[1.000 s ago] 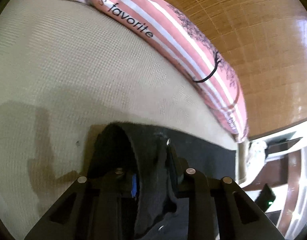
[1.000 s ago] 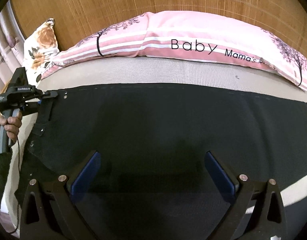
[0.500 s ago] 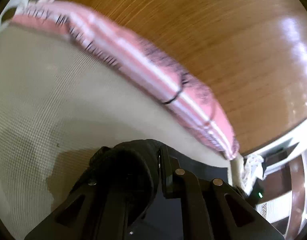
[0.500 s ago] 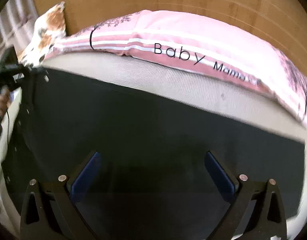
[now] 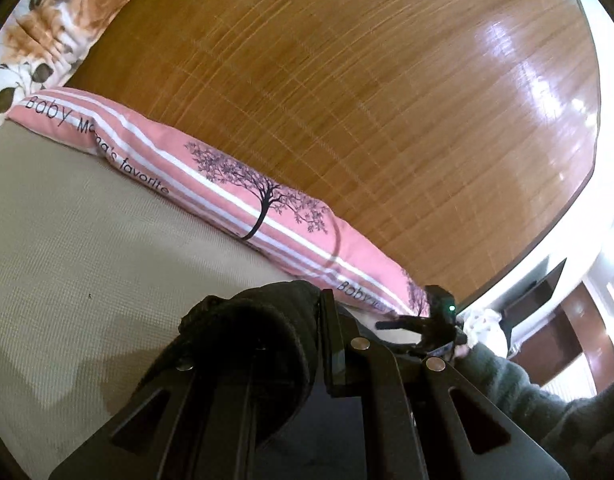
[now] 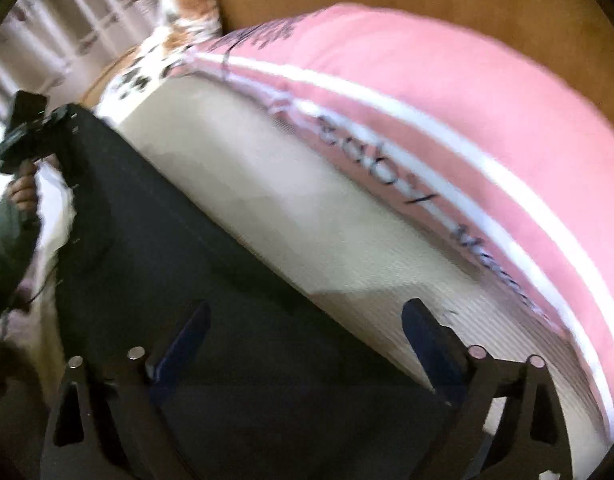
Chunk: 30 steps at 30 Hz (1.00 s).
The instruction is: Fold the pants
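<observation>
Black fabric pants (image 6: pixel 211 280) lie on the beige woven mattress (image 5: pixel 87 248), one end now lifted off it, clamped in the left gripper (image 5: pixel 307 320). The right gripper (image 6: pixel 303 344) has swung toward their far edge, jaws closing, nothing gripped yet, so the fold is just starting.

At the bottom centre, the left gripper (image 5: pixel 307 344) is clamped on a bunched fold of black pants (image 5: pixel 255 344). A pink striped pillow (image 5: pixel 235 196) crosses the frame diagonally above the beige mattress (image 5: pixel 87 248). The right gripper (image 5: pixel 427 330) appears lower right.
</observation>
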Tool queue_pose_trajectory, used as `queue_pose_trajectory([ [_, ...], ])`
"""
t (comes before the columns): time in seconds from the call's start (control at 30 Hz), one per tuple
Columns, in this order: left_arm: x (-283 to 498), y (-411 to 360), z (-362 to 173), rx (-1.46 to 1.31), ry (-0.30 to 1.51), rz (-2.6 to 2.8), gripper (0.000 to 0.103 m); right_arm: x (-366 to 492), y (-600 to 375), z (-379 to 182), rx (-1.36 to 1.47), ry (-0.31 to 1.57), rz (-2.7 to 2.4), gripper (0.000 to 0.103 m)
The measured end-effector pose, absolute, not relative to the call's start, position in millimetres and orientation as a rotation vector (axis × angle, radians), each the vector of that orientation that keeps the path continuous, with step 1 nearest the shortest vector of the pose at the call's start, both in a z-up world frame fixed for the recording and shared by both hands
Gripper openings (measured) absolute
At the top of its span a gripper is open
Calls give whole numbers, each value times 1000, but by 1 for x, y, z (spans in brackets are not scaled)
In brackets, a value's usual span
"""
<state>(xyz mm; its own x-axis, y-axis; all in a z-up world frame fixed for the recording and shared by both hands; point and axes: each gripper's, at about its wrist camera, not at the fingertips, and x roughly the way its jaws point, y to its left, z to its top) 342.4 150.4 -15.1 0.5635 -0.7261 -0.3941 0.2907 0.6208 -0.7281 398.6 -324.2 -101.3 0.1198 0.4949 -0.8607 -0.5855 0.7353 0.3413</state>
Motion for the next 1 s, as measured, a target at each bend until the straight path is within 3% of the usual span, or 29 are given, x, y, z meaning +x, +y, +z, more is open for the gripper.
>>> queue_pose_trajectory([
  [0.2, 339, 151, -14, -641, 761, -595, 9, 404, -313, -115, -77, 1248, 936, 80],
  [0.27, 342, 150, -15, -626, 771, -577, 9, 404, -306, -118, -97, 1257, 960, 71],
  [0.33, 345, 149, -17, -618, 779, -566, 9, 404, -302, -120, -89, 1260, 981, 55],
  [0.57, 353, 148, -28, -607, 799, -535, 9, 404, -271, -117, -88, 1234, 1013, 48],
  [0.7, 356, 149, -31, -610, 802, -537, 9, 401, -252, -117, -129, 1254, 1035, 24],
  [1.0, 360, 144, -30, -552, 809, -520, 9, 383, -267, -117, -248, 1307, 865, 21],
])
